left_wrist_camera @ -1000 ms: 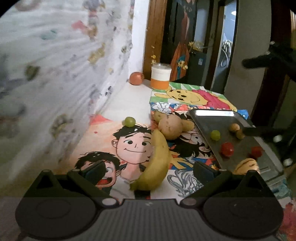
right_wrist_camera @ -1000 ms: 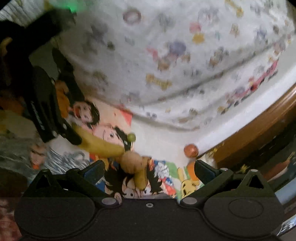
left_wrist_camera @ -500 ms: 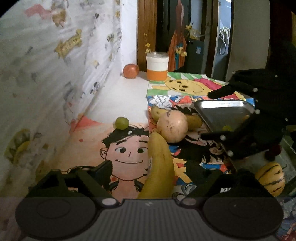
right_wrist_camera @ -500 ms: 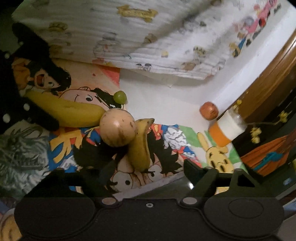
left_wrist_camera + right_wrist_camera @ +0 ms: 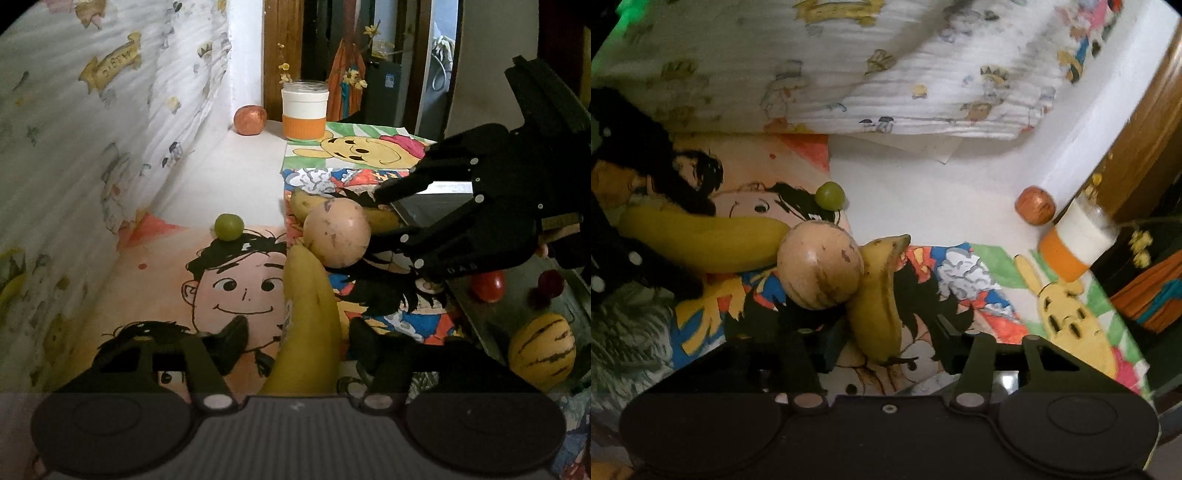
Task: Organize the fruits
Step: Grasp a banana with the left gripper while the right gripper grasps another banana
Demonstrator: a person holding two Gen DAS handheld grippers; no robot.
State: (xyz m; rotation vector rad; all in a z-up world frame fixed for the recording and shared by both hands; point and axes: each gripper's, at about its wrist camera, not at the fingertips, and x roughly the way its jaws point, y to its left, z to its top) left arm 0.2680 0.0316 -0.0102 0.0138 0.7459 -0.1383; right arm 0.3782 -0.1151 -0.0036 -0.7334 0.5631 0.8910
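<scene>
My left gripper (image 5: 295, 341) is open, its fingers on either side of a yellow banana (image 5: 308, 325) lying on the cartoon mat. A round tan fruit (image 5: 337, 232) rests against that banana's far tip. My right gripper (image 5: 884, 341) is open around the stem end of a second, spotted banana (image 5: 881, 295), which lies beside the tan fruit (image 5: 820, 264). A green grape (image 5: 229, 227) sits behind, and also shows in the right wrist view (image 5: 830, 195). The right gripper's body (image 5: 480, 221) reaches in over a metal tray (image 5: 517, 317).
The tray holds a striped yellow melon (image 5: 541, 349) and red fruits (image 5: 487, 286). A white and orange cup (image 5: 304, 109) and a reddish fruit (image 5: 250, 120) stand at the table's far end. A patterned cloth wall (image 5: 92, 147) borders the left.
Both grippers moved forward and lower. The left now straddles the yellow banana; the right has closed in on the spotted banana's stem end.
</scene>
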